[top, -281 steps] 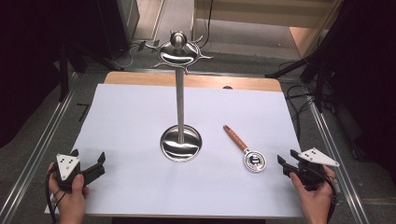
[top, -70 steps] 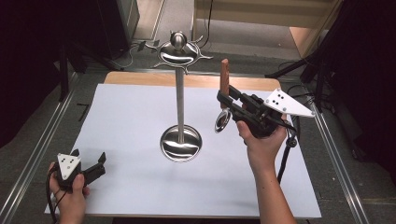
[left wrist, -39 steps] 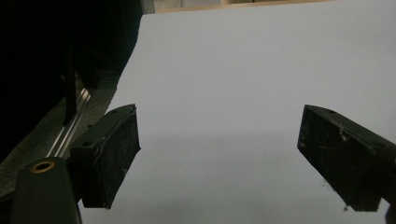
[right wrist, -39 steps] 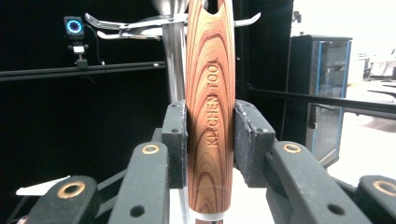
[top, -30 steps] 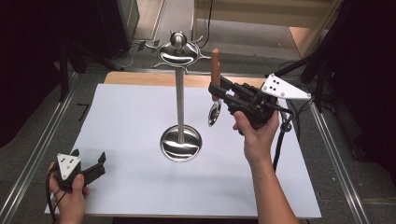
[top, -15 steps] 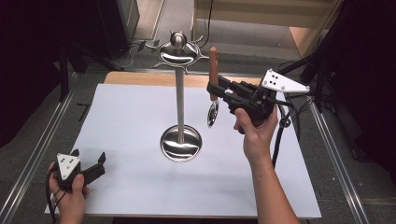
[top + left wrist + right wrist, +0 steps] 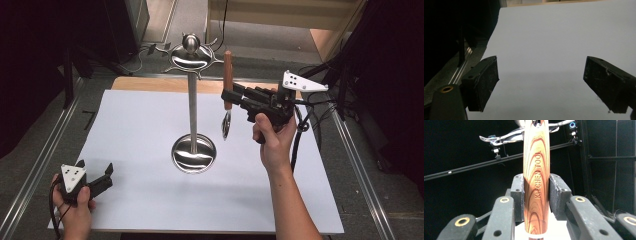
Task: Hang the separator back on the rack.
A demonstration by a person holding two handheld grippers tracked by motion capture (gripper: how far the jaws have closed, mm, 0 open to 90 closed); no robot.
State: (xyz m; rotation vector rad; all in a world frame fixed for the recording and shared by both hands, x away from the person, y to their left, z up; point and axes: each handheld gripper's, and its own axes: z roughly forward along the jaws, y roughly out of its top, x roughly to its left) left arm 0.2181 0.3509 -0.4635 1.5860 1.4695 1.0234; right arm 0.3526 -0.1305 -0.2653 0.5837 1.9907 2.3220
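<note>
**Q:** High view first — where does the utensil sit against the stand?

**A:** The right tongs [image 7: 231, 97] are clamped on the wooden handle of the utensil [image 7: 227, 75], held upright in the air above the worktop [image 7: 140, 130]. Its long axis runs vertical, handle end up, the small metal head [image 7: 226, 125] hanging below the tongs. The chrome stand [image 7: 192, 100] rises just to its left, and the hook arms of the crown [image 7: 192, 56] spread near the top of the handle, a little higher and to the left. My judgement: the coming move turns on that gap, lifting and sliding the handle end left toward an arm.

**Q:** How does the utensil look up close?

**A:** Right gripper view shows striped reddish wood grain with "KITCHEN TOOL" engraved along the handle [image 7: 536, 170], squeezed between both pads, the crown's arm [image 7: 499, 137] behind it.

**Q:** And the other hand?

**A:** The left tongs [image 7: 92, 180] rest low at the near-left corner of the worktop, well apart from the stand, jaws spread wide on nothing. The right hand is plainly nearer.
</note>
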